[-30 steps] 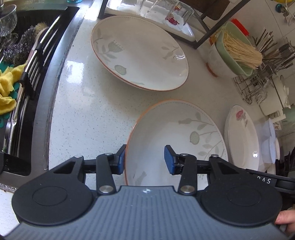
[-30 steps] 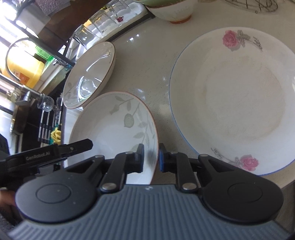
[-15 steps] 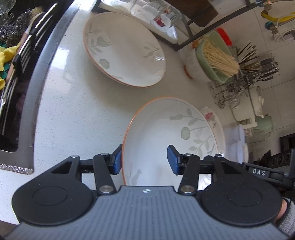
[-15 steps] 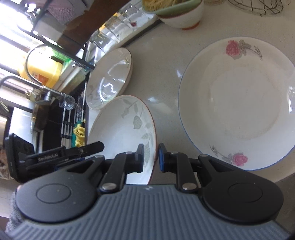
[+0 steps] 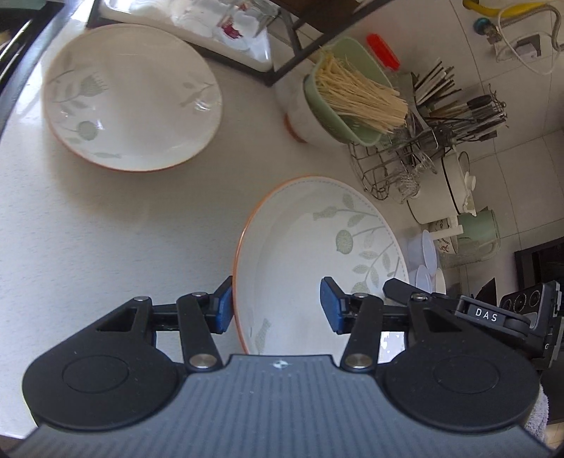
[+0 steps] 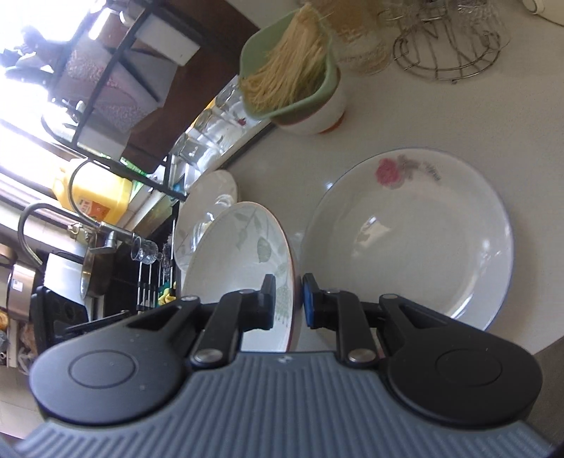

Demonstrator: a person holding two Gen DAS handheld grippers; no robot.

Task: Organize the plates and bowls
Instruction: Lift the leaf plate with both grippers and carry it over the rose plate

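A leaf-patterned plate with an orange rim (image 5: 310, 253) is lifted and tilted above the counter. My right gripper (image 6: 288, 302) is shut on its rim, and the plate also shows in the right wrist view (image 6: 239, 260). My left gripper (image 5: 276, 310) is open, its two blue pads straddling the plate's near-left rim without clamping it. A second leaf-patterned plate (image 5: 130, 98) lies on the counter at the back left; in the right wrist view it (image 6: 197, 211) is partly hidden behind the held plate. A rose-patterned plate (image 6: 416, 239) lies flat to the right.
A green colander of noodles in a white bowl (image 5: 349, 95) stands at the back, with a wire utensil rack (image 5: 423, 151) beside it. A glass tray under a dark rack (image 5: 225, 31) is behind the far plate. The sink and tap (image 6: 70, 218) are left.
The leaf plate has been lifted off the counter and tilted up steeply in my right gripper. Both grippers have risen and the left view has swung right, away from the sink.
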